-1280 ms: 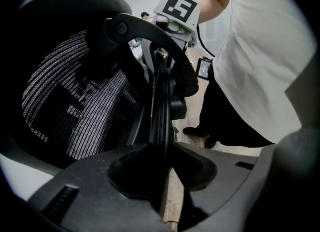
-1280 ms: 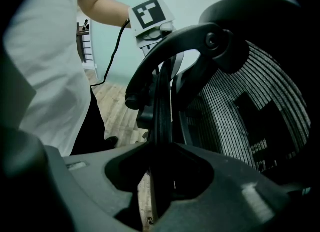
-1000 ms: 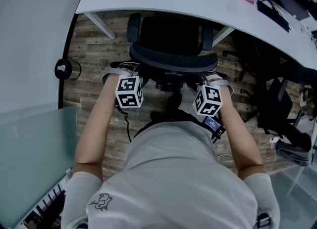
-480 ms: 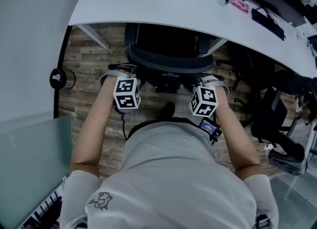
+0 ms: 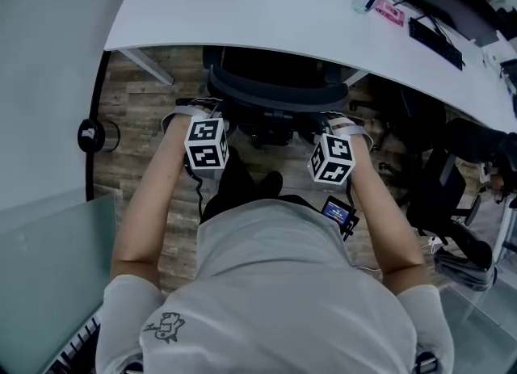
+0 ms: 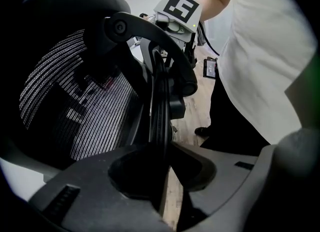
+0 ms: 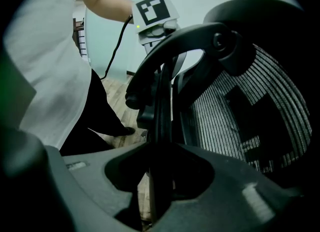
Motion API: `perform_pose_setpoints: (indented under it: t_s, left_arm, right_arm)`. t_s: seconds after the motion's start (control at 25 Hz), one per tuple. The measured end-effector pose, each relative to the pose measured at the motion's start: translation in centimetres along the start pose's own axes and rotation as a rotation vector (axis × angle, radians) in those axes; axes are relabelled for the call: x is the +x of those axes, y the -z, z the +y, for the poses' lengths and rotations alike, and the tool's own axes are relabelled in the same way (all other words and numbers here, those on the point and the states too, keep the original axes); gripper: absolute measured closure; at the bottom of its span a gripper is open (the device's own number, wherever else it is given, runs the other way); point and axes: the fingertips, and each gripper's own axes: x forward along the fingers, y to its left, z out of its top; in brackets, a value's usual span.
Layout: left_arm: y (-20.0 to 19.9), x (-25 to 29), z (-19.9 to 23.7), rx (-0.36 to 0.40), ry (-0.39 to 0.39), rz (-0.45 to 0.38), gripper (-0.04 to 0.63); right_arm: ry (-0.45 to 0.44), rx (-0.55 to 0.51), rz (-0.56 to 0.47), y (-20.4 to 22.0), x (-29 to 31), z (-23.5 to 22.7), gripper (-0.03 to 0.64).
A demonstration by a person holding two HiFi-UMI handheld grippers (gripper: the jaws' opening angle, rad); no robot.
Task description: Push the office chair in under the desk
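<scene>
Jaws on both sides are closed down on the thin outer rim of the backrest: the left gripper (image 6: 165,151) pinches its left edge beside the mesh (image 6: 85,105), and the right gripper (image 7: 161,148) pinches the opposite edge in the same way. Between them the office chair (image 5: 271,94) stands on the wooden floor (image 5: 145,122). Its seat is already mostly beneath the near edge of the desk (image 5: 266,17), while the backrest is just outside it, close to me. The seat faces the desk and away from me, and the curved top of the backrest runs left to right, roughly parallel to the desk's edge. To finish this push well, I'd press equally through both grips so the chair rolls straight and doesn't swivel, and go gently so the armrests pass below the desktop and between the slanted desk legs (image 5: 149,65).
</scene>
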Motion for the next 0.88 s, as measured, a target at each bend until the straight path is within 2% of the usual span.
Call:
perform_pose_setpoints:
  t_s: [0.4,0.88]
  left_arm:
    - [1.4,0.9,4.7,0.033,0.009,-0.012,0.491]
    - [1.9,2.9,11.2,0.022,-0.015,-0.009,0.492]
  right_arm:
    - [-0.002,0.023,0.016,-0.2,1.8,-4.2,0.492]
    - [0.040,0.002,0.057,1.5,4.0,-10.9,0.499]
